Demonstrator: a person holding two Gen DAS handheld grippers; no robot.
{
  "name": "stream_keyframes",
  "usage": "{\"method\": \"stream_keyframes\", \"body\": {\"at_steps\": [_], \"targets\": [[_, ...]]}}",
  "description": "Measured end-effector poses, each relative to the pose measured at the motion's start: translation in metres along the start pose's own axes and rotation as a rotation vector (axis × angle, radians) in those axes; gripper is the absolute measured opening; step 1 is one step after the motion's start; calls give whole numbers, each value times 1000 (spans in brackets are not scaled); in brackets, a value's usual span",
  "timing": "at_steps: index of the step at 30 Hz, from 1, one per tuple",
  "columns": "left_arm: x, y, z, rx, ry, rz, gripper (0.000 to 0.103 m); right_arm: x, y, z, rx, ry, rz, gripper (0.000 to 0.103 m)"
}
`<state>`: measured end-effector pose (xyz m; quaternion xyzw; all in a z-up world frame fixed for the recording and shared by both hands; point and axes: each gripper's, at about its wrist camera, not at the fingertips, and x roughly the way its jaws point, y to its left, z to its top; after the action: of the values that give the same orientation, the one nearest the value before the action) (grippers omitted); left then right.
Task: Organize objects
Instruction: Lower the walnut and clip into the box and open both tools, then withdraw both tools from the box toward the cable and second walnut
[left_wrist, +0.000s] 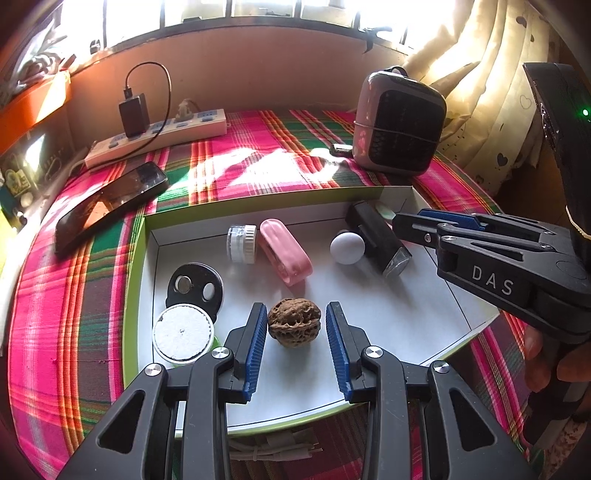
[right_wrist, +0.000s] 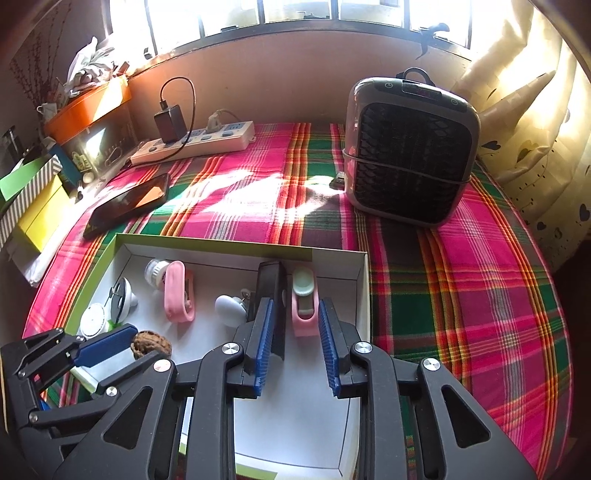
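A brown walnut (left_wrist: 294, 323) (right_wrist: 151, 345) lies on the floor of a white box with a green rim (left_wrist: 142, 266) (right_wrist: 221, 244). My left gripper (left_wrist: 295, 310) (right_wrist: 110, 350) is open around it: the left pad touches the nut and a thin gap shows at the right pad. My right gripper (right_wrist: 296, 314) (left_wrist: 417, 230) is open over the box's far right corner. A pink clip with a pale green top (right_wrist: 304, 310) and one end of a black device (right_wrist: 273, 291) (left_wrist: 376, 236) lie between its pads, neither squeezed.
The box also holds a small jar (left_wrist: 242, 243), a pink case (left_wrist: 286, 256), a white ball (left_wrist: 347, 247), a black disc (left_wrist: 195, 288) and a white round pad (left_wrist: 183, 336). On the plaid cloth lie a phone (left_wrist: 110, 206), a power strip (left_wrist: 155, 136) and a fan heater (right_wrist: 410, 151).
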<state>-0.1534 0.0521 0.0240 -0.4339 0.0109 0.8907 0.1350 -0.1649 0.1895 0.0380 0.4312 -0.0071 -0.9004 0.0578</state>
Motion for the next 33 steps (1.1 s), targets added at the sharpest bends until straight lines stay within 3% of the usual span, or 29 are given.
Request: {"method": "stream_keyframes", "body": {"at_steps": [29, 33], "targets": [[-45, 5, -28, -29, -61, 20, 32, -49, 16, -36, 13, -83, 39, 29], [-51, 7, -34, -38, -67, 14, 32, -55, 18, -44, 12, -91, 51, 35]]}}
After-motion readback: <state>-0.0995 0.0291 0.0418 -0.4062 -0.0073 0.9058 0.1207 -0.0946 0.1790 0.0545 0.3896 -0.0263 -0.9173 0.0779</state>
